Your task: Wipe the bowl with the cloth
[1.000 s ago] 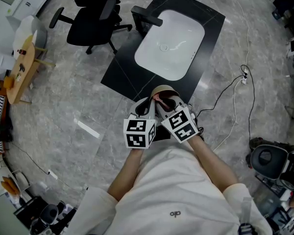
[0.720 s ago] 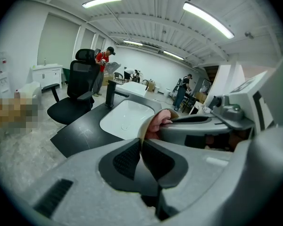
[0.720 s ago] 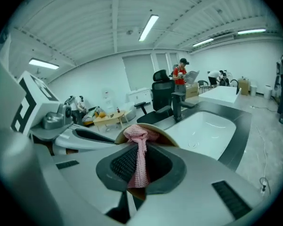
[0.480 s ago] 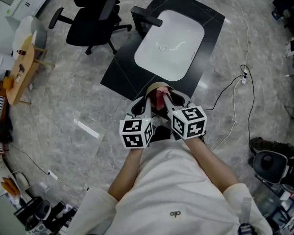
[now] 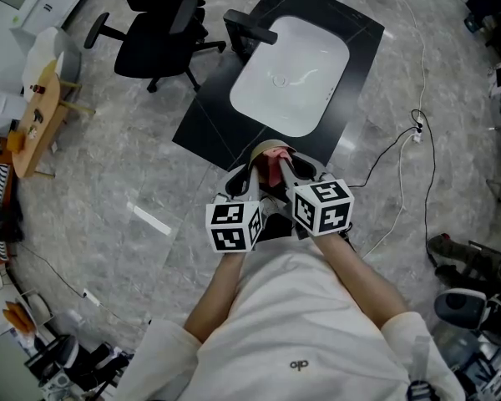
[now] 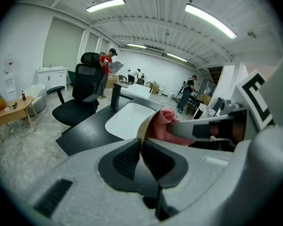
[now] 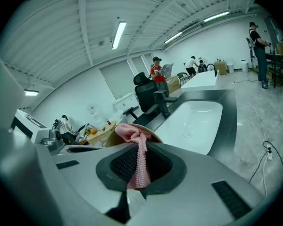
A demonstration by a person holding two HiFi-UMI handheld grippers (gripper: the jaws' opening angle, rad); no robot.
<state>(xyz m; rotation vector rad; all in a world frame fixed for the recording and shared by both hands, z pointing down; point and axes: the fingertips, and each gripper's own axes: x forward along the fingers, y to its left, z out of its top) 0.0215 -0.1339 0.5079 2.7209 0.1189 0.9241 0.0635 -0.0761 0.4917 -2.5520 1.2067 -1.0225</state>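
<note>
**Bowl held clear of the counter for its wipe**

The left tongs are pinched shut on the thin rim of the bowl. The bowl is held in the air just near of the dark counter and its white sink. The right tongs are clamped on the pink cloth, whose bunched end sits inside the bowl. A good wipe probably calls for a firm left grip while the cloth is pressed to the inner wall and swept round. Too hard a push could twist the bowl out of its narrow rim hold.
</note>
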